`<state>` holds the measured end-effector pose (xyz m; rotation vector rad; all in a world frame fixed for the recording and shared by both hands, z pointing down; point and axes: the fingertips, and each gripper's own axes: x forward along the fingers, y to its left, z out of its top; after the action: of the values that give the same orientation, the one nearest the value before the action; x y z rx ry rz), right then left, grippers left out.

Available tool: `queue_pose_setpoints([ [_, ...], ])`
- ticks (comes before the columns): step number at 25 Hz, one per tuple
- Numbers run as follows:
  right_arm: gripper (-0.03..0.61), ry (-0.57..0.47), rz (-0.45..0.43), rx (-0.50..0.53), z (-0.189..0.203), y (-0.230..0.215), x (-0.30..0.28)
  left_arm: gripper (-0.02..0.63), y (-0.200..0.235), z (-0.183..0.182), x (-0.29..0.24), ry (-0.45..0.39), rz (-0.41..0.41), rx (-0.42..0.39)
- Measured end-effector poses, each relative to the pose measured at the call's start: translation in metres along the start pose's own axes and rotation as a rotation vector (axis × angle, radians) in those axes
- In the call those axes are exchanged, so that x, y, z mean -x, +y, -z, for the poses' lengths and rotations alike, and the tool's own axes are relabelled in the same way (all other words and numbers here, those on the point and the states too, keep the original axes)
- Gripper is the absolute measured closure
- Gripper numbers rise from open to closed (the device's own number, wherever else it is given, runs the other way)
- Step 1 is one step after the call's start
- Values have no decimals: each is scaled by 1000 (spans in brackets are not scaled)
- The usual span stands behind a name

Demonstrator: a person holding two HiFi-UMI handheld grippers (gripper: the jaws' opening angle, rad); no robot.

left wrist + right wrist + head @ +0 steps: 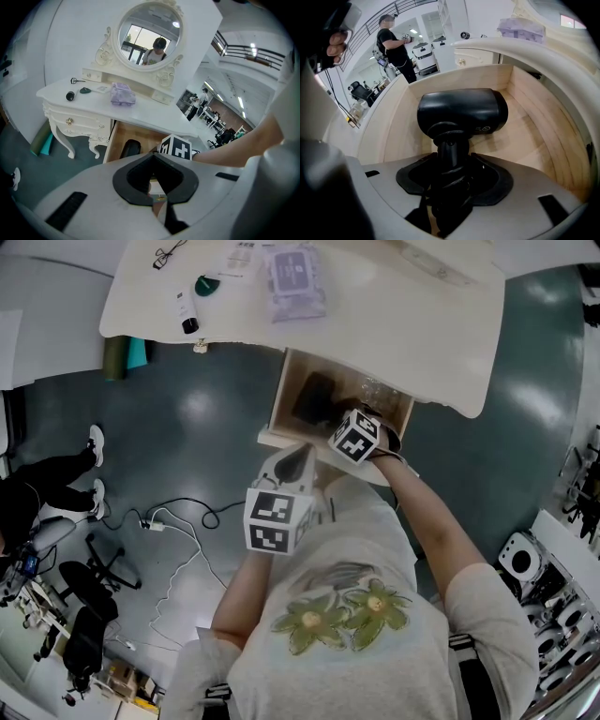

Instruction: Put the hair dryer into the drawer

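White dressing table [394, 324] on a grey-green floor [187, 427], its wooden drawer [534, 136] pulled open. The right gripper [450, 180] is clamped on the handle of a black hair dryer [461, 112]. The dryer's body is inside the drawer, low over the bottom or on it; contact cannot be told. The left gripper [157, 197], jaws together and empty, hovers outside the drawer. The dryer is best lowered until it rests flat and clear of the walls before release.
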<state>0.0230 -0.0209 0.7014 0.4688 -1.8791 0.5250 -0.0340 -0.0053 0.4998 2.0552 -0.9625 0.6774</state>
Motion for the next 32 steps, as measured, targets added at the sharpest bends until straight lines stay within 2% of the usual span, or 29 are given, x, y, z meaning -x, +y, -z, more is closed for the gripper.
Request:
queue_pose_setpoints([
  [12,367,48,2,-10,1,0,-1,604,-5,-8,10,-21,4,-53],
  [18,367,24,1,-53,-2,-2,19,604,-12,-18,16,-43,17,-80],
  [25,368,-84,21,-126,-8,-5,58,604,-24,-28,22,-57,38,-109],
  [32,368,-246,20,-216,-24,1,104,604,-36,-36,29,-86,57,-129],
])
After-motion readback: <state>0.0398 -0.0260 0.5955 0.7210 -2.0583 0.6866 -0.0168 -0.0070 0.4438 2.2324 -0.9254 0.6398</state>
